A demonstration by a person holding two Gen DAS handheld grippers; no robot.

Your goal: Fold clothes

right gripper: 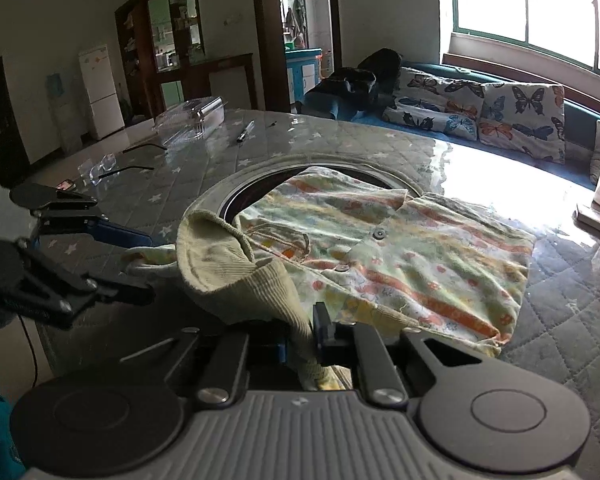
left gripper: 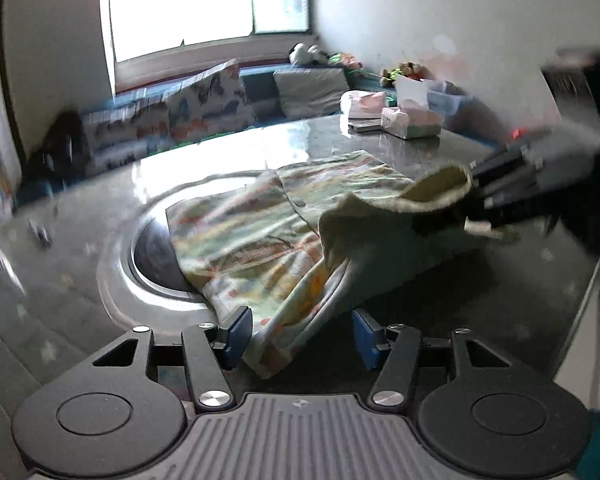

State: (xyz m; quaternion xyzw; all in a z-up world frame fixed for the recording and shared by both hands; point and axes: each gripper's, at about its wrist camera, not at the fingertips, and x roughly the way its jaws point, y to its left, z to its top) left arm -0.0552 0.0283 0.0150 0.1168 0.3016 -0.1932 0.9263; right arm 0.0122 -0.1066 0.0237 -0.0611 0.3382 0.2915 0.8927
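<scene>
A child's shirt (left gripper: pixel 260 232) (right gripper: pixel 420 248) with a pale green and orange print lies spread on the quilted table (right gripper: pixel 560 328), partly over a round recess. Its sleeve is lifted off the table. My right gripper (right gripper: pixel 304 336) (left gripper: pixel 492 188) is shut on the sleeve's ribbed cream cuff (right gripper: pixel 236 272) (left gripper: pixel 440 188) and holds it above the cloth. My left gripper (left gripper: pixel 302 332) (right gripper: pixel 140 264) is open. A hanging edge of the shirt (left gripper: pixel 292 332) lies between its blue pads, and they do not press on it.
A round metal-rimmed recess (left gripper: pixel 152 264) (right gripper: pixel 228 200) sits in the table under the shirt. Tissue packs (left gripper: pixel 412 120) stand at the far end. Glasses (right gripper: pixel 104 168), a pen (right gripper: pixel 246 132) and a clear plastic box (right gripper: pixel 192 116) lie beyond. A sofa with butterfly cushions (right gripper: pixel 500 112) runs under the window.
</scene>
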